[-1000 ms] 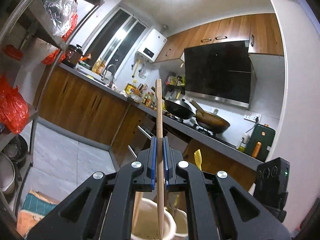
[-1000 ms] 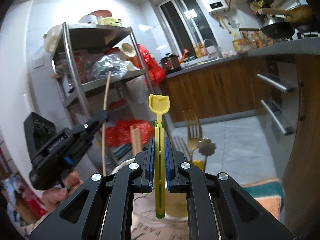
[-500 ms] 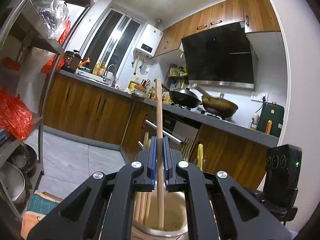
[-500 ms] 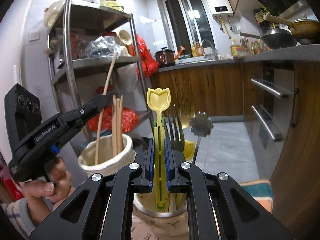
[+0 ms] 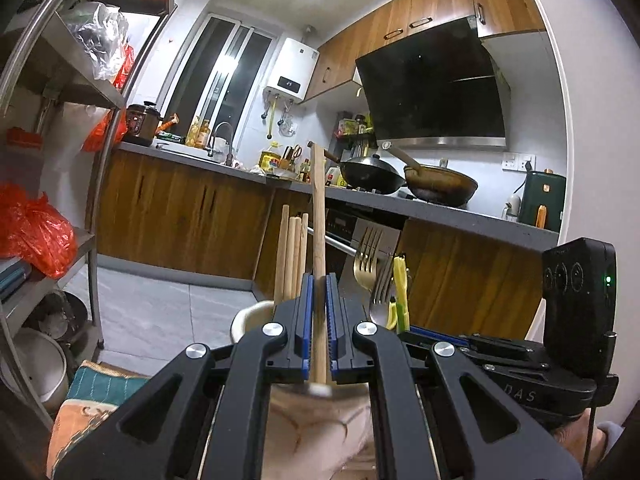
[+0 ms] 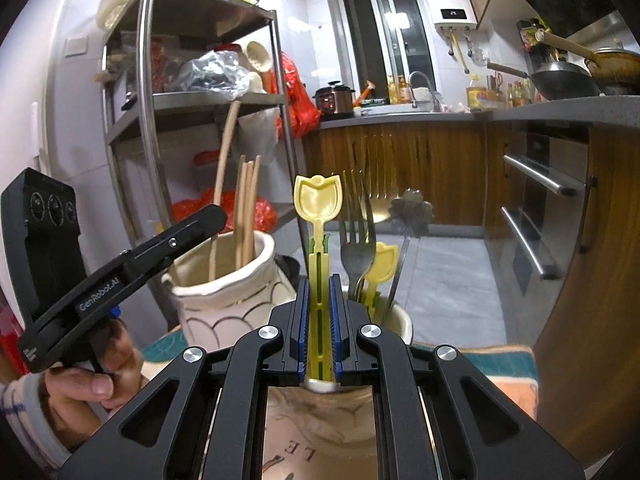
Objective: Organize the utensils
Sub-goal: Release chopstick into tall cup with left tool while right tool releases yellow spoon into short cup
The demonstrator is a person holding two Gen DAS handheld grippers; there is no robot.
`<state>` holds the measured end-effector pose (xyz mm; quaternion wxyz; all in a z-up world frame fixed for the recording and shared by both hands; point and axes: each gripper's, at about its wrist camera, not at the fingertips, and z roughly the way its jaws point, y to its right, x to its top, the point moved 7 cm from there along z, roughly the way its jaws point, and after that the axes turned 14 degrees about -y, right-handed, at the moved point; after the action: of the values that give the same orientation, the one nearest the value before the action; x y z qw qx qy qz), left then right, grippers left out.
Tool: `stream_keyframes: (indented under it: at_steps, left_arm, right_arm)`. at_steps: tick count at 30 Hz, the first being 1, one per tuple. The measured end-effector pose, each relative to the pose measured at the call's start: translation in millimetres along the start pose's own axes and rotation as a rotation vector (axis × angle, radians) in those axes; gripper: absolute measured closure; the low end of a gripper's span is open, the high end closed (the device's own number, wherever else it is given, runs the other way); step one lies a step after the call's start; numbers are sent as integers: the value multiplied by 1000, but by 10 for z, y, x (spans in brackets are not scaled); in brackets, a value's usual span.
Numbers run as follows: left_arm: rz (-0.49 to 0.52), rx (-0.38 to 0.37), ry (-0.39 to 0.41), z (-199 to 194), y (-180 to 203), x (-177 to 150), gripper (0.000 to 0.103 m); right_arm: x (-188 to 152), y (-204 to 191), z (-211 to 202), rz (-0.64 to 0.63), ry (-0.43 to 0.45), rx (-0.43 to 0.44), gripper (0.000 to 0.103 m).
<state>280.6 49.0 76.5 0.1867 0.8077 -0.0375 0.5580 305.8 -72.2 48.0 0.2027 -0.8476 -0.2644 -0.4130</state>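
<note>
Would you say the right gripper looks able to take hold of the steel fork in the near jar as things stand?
Probably not yet: the right gripper is shut on the yellow tulip spoon, so its jaws are occupied, though the steel fork stands exposed just beside it.

Around the left-hand cream jar (image 6: 224, 304) we find its mouth partly filled by three upright chopsticks (image 6: 246, 216), with free room on the near side. The second jar (image 6: 394, 318) is crowded by a fork (image 6: 358, 244), a yellow spoon (image 6: 382, 266) and a flower-headed utensil (image 6: 412, 210), leaving a gap only at its near left rim. The two jars stand just beside each other, so we see no passage between them. The steel rack (image 6: 146, 120) closes the left; the wooden cabinet (image 6: 592, 280) closes the right. The tiled floor (image 6: 444, 272) beyond lies open.
</note>
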Motion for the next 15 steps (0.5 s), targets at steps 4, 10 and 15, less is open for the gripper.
stream_keyframes:
  at_steps: [4, 10, 15]
  left_arm:
    - [28, 13, -20, -22, 48, -25, 97]
    - [63, 60, -51, 18, 98, -34, 97]
    - [83, 110, -72, 42, 103, -27, 97]
  right_arm:
    - [-32, 13, -2, 9, -13, -5, 92]
    - [-63, 67, 45, 27, -44, -19, 92]
    - [-77, 98, 106, 30, -71, -47, 92]
